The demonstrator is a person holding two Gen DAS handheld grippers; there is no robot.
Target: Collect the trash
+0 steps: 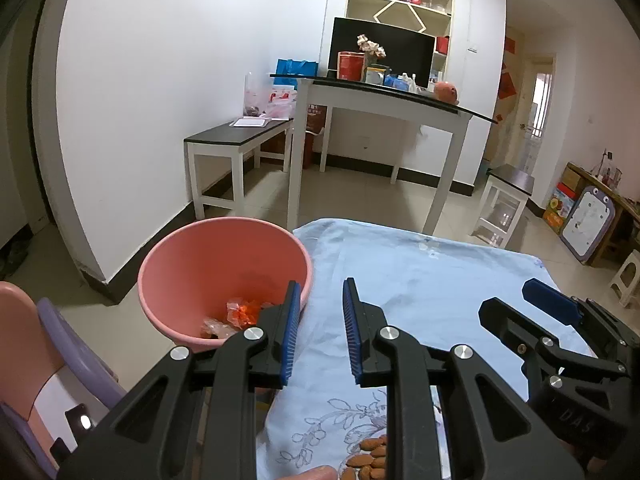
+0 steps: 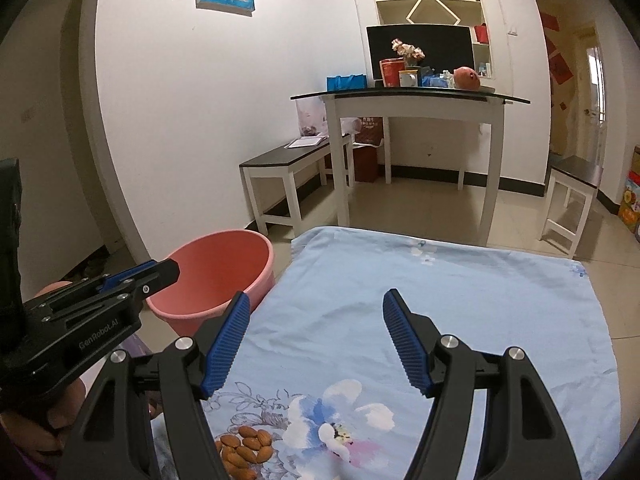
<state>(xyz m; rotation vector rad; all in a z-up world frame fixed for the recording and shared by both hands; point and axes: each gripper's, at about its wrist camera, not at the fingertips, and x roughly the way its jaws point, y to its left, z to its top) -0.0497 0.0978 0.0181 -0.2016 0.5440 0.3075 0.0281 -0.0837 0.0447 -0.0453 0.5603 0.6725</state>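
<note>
The left gripper (image 1: 320,300) is hovering at the left edge of the blue floral cloth (image 2: 400,280), its fingers standing narrowly apart and gripping nothing. The right gripper (image 2: 316,316) is pointing over the cloth's open middle, fingers wide and empty. The pink bucket (image 1: 192,256) is standing just beside that edge, holding orange wrappers (image 1: 244,310). Almonds (image 2: 244,446) are lying at the near edge, partly hidden behind the fingers.

We see the bucket (image 1: 224,280) left of the cloth (image 1: 420,300), wrappers (image 1: 236,314) inside it, almonds (image 2: 244,450) at the cloth's lower edge
</note>
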